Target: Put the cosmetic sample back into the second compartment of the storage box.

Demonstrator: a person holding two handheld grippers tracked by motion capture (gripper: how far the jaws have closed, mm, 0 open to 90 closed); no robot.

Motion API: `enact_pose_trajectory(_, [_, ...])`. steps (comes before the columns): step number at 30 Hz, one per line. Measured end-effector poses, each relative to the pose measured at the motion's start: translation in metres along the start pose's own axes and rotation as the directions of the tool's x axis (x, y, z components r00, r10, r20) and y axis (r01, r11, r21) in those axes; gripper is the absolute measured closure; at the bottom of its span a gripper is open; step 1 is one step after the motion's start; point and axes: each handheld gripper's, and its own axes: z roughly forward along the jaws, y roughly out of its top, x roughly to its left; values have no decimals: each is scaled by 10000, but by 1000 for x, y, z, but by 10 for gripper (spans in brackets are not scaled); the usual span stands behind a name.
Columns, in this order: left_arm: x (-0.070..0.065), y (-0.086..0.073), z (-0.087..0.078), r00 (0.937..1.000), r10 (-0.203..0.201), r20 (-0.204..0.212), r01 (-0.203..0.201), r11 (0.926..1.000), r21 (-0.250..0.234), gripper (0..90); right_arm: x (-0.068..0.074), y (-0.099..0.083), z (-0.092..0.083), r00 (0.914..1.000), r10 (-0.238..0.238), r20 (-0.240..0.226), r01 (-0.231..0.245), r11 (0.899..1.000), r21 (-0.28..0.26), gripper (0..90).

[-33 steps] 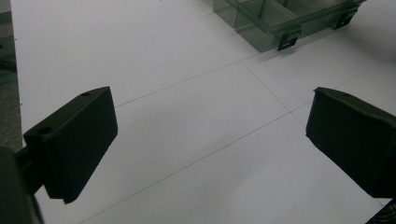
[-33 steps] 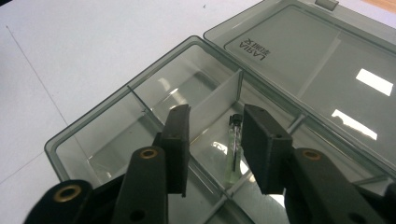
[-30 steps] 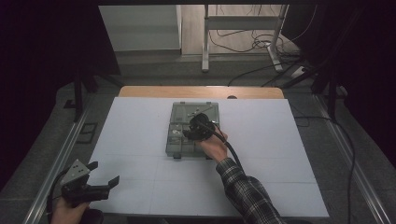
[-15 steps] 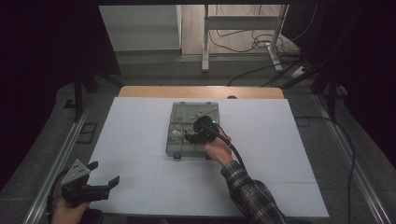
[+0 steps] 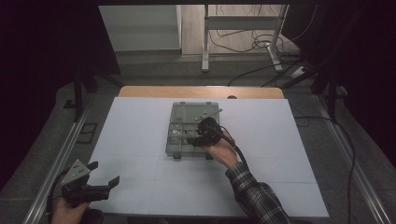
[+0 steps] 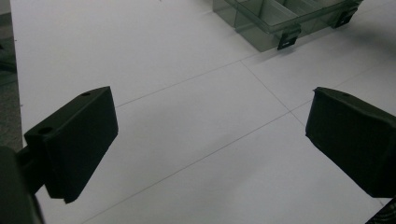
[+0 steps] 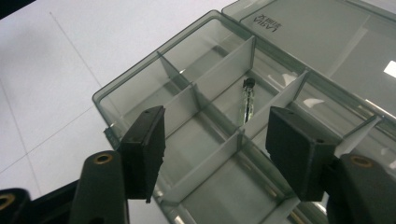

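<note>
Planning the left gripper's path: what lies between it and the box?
Bare white table in the left gripper view; nothing between the left gripper and the box.

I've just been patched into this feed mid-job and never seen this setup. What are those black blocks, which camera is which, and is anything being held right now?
No robot here: a person holds a hand-held two-jaw gripper in each hand.

The high view looks down on the white table from above. The other two cameras ride on the grippers, so the black blocks are each gripper's own jaws.

The left gripper waits near the table's front left corner, jaws wide open over bare table.

The right gripper hangs over a clear compartment box with its lid folded back. Its jaws have just been opening and hold nothing. One compartment beyond them holds a small screw, lying loose.
</note>
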Motion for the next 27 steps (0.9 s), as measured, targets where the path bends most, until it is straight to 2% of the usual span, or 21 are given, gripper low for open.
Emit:
enact_pose_trajectory(11, [0, 0, 0, 10000, 27, 10, -27, 10000, 0, 26, 6, -2, -10, 9998, -43, -196, 44, 10000, 8, 286])
enact_pose_trajectory(20, [0, 0, 0, 10000, 50, 1, -50, 10000, -6, 26, 10, -10, -18, 9996, -276, -98, 278, 9995, 162, 198])
enact_pose_trajectory(27, [-1, 0, 0, 10000, 70, 10, -70, 10000, -8, 26, 14, -18, -23, 9987, -352, -362, 363, 9989, 296, 154])
